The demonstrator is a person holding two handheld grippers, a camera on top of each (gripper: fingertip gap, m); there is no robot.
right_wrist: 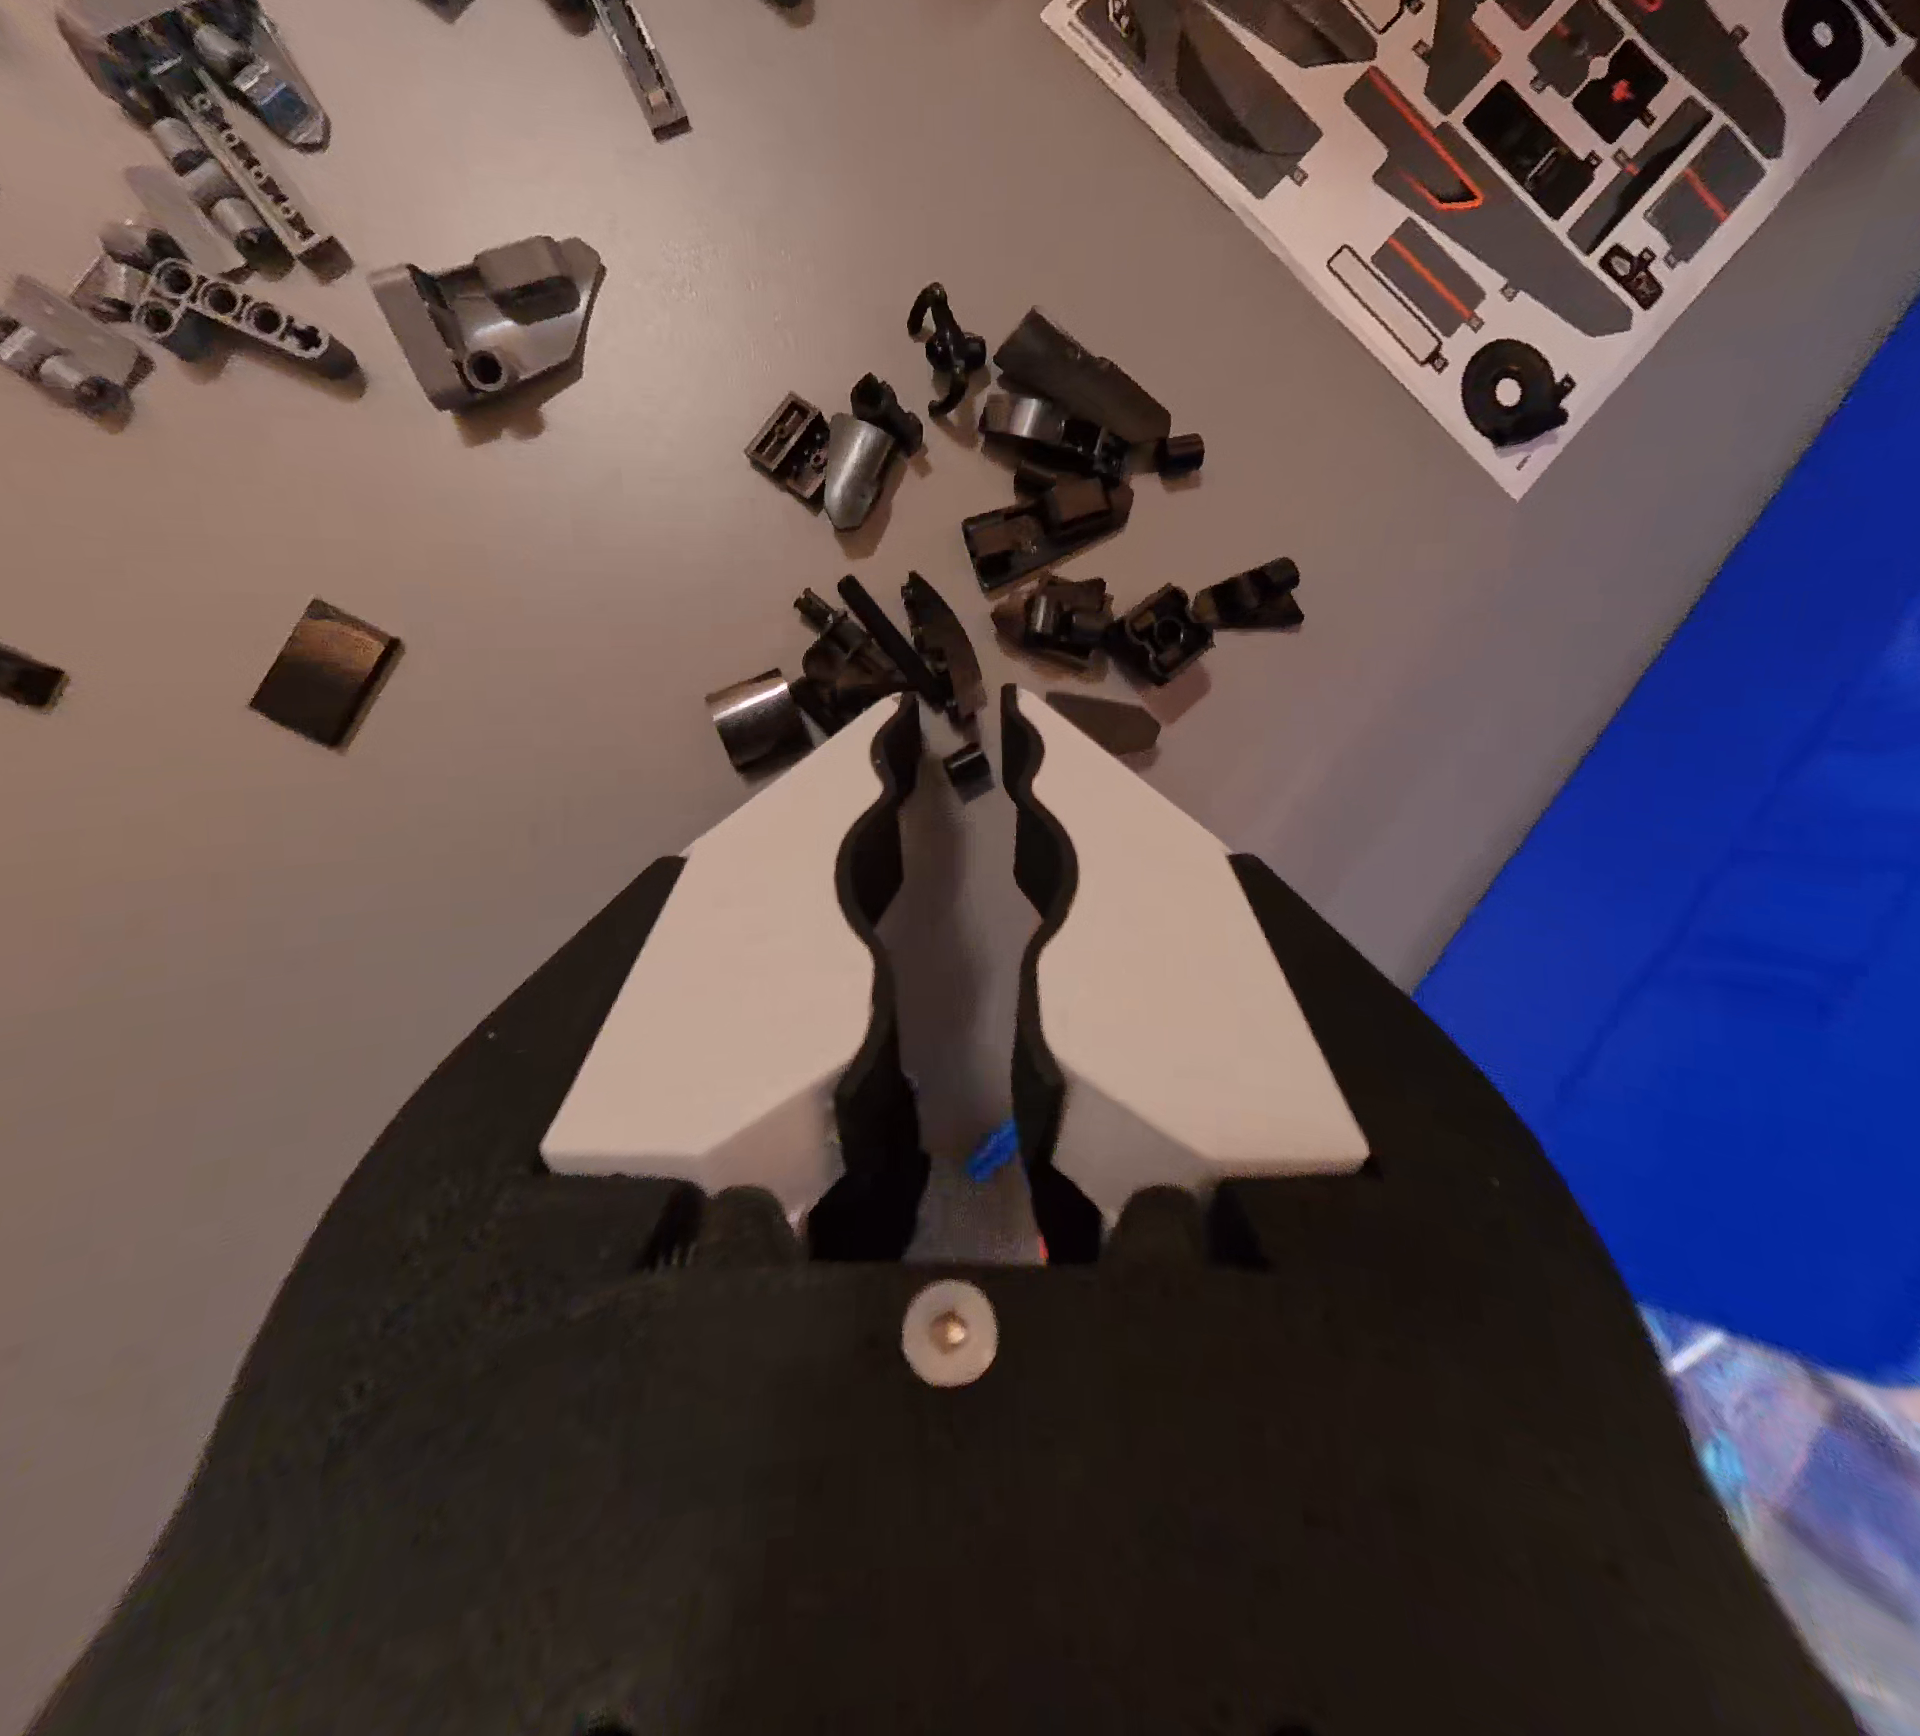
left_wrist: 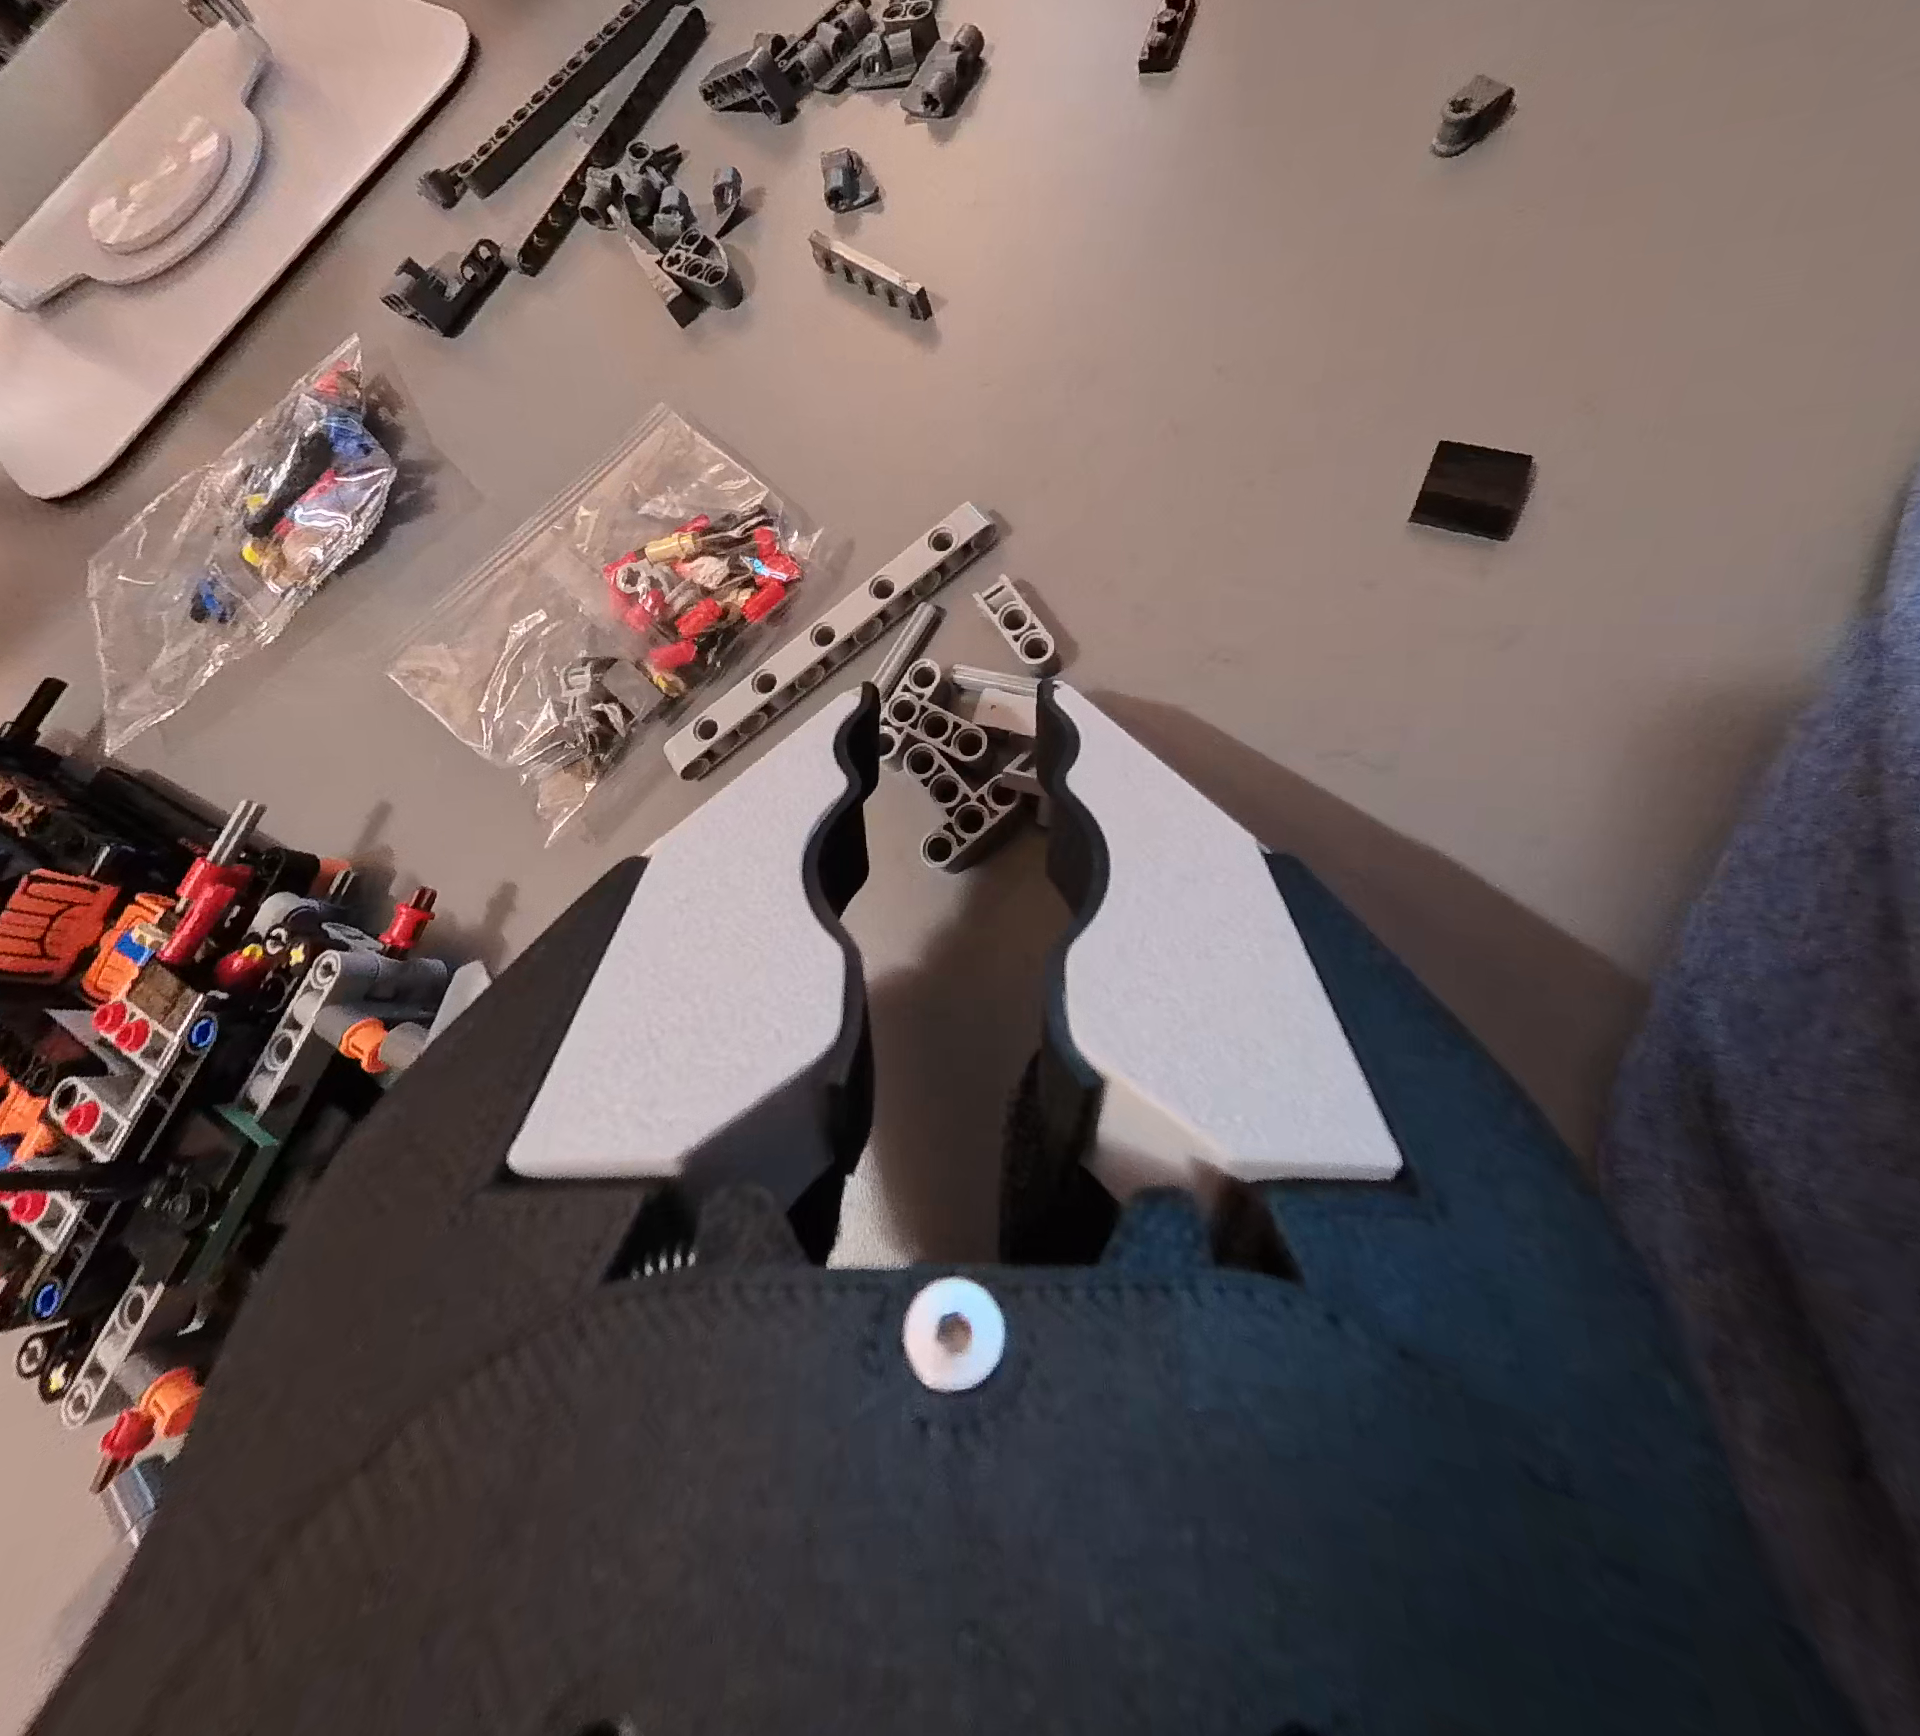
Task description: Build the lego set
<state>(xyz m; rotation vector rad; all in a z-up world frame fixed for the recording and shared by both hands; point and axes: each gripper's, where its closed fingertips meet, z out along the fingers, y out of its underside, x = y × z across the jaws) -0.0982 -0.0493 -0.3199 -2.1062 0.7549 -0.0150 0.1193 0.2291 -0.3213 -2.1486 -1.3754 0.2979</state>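
1. Left gripper [left_wrist: 951,715] spread, empty, over light grey beams [left_wrist: 940,772] near us on the bench [left_wrist: 1195,336].
2. Right gripper [right_wrist: 961,715] narrowly parted, empty, over small black pieces [right_wrist: 1039,502].
3. We judge all parts light, rigid, slippery plastic; pinch flat sides.
4. Partly built model [left_wrist: 135,1011] sits left.

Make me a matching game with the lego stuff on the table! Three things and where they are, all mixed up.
Things:
1. long light grey beam
2. sticker sheet
3. half-built model

Places:
A. far right in the right wrist view
B. at the left edge in the left wrist view
C. beside the bag of red pieces

Pairs: 1-C, 2-A, 3-B
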